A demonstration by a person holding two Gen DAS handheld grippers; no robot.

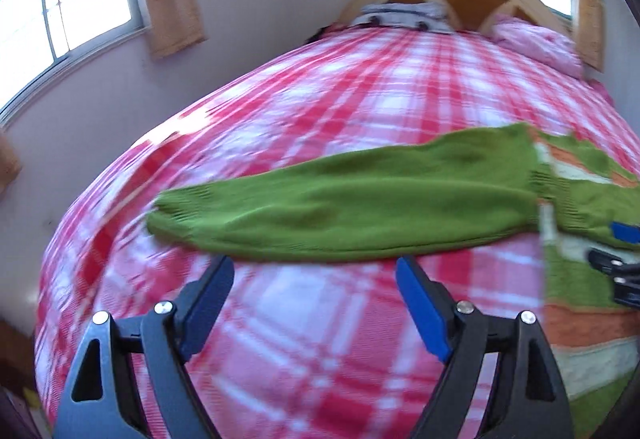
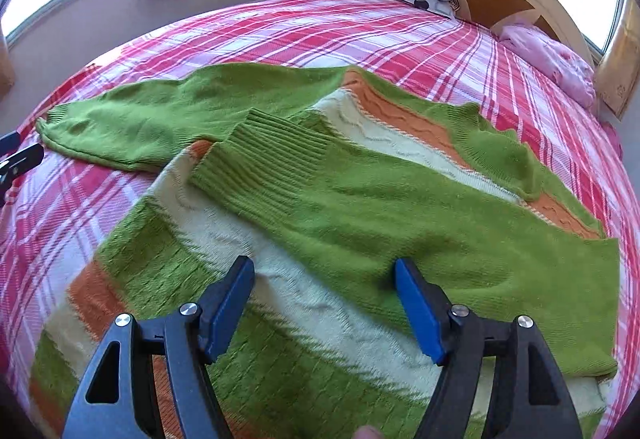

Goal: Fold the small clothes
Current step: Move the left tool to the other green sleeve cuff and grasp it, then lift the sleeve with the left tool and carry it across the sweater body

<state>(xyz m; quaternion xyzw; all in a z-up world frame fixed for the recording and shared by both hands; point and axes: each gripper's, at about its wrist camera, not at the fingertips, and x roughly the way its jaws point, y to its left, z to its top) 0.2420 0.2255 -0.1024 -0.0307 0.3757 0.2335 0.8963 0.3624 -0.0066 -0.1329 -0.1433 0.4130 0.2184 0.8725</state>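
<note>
Left wrist view: the left claw [image 1: 314, 265] gapes wide and empty above the plaid bed [image 1: 320, 111], just short of the sweater's [image 1: 580, 191] outstretched green sleeve [image 1: 340, 211] (blurred).

Right wrist view: the right claw [image 2: 324, 267] hangs wide over the sweater [image 2: 360, 223], one folded sleeve [image 2: 360, 199] lying across its striped body.

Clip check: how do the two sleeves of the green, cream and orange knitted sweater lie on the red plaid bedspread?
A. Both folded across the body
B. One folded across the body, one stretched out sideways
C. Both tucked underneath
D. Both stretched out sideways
B: one sleeve lies folded over the green, cream and orange knitted sweater, its ribbed cuff on the chest, while the other sleeve stretches out onto the red plaid bedspread.
</note>
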